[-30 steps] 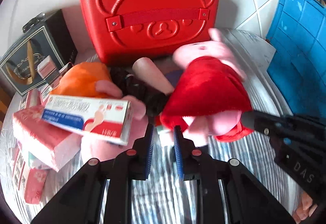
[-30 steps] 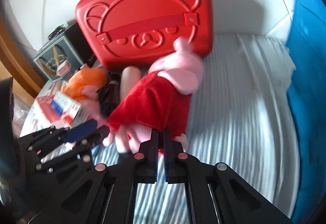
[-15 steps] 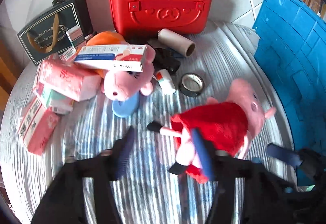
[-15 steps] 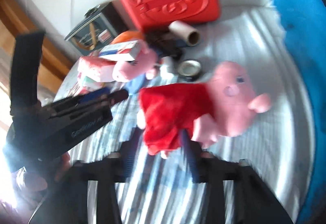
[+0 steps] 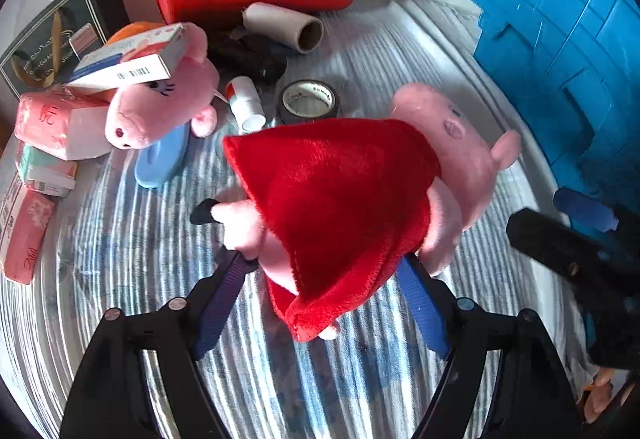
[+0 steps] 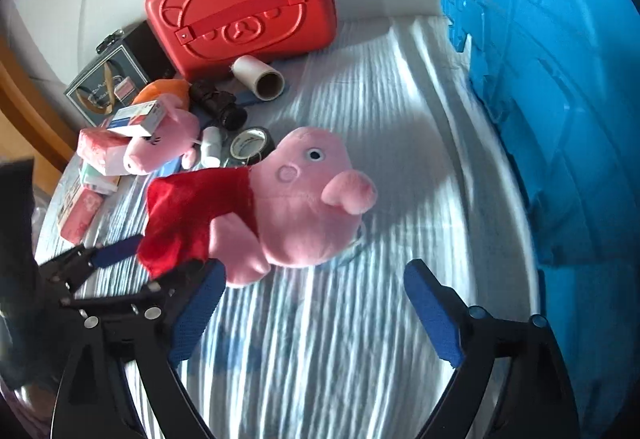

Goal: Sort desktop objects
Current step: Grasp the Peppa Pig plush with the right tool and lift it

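Note:
A pink pig plush in a red dress (image 5: 344, 199) (image 6: 280, 207) lies on the striped cloth near the blue crate (image 5: 560, 51) (image 6: 540, 79). My left gripper (image 5: 324, 295) is open, its blue pads either side of the dress hem, jaws wide and not squeezing. It also shows in the right wrist view (image 6: 120, 259) at the dress. My right gripper (image 6: 316, 315) is open and empty just in front of the plush. In the left wrist view its fingers (image 5: 568, 239) show at the right edge.
A red bear case (image 6: 240, 15) stands at the back. Before it lie a cardboard tube (image 5: 284, 25), tape roll (image 5: 308, 103), small white bottle (image 5: 246, 101), second pig plush (image 5: 160, 107) under a box (image 5: 132, 59), pink packs (image 5: 56, 123) and a dark gift box (image 6: 108, 83).
The red-dress plush was pulled away from the pile toward the crate and set down. The right gripper opened and let it go; the left gripper opened wide around the dress.

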Motion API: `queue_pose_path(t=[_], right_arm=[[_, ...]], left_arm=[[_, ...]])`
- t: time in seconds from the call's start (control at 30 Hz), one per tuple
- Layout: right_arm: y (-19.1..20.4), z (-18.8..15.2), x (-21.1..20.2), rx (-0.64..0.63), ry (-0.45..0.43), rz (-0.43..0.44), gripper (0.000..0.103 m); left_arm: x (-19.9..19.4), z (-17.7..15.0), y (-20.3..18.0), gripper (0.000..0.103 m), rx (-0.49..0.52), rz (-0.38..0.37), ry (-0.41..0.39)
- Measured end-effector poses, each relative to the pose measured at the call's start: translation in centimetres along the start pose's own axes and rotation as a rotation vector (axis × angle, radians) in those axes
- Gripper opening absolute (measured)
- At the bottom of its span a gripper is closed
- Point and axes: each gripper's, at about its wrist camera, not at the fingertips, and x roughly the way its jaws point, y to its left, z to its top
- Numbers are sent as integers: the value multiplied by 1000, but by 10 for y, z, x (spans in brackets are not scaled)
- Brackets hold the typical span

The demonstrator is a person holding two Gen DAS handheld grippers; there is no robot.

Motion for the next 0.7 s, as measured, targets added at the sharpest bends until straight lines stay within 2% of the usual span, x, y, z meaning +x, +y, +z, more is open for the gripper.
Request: queue_pose_path(t=[0.07, 0.23, 0.4, 0.5, 0.57, 0.6, 0.63, 0.7], right_arm=[[-7, 4, 13, 8, 8, 21, 96], [-15, 23, 53, 38, 39, 97, 99], [-21, 40, 76, 72, 25, 164, 102], [-18, 50, 80, 60, 0, 175, 102], [-15, 56, 83, 48, -4, 184, 95], [-13, 58, 84, 41, -3, 195, 90], [-10, 60, 85, 33, -9, 191, 86], [-4, 62, 82, 9, -23, 164, 80]], left_arm=[[14, 0, 3, 80, 4, 12, 15], [18, 14, 18, 99, -9, 6, -52], [19, 34, 26, 102, 7, -4, -94], [22, 45, 27, 102, 13, -24, -102], [25, 49, 25, 102, 26, -31, -101], [27, 52, 23, 99, 32, -30, -108], [27, 53, 22, 86, 38, -43, -114], [23, 54, 18, 76, 45, -50, -123]])
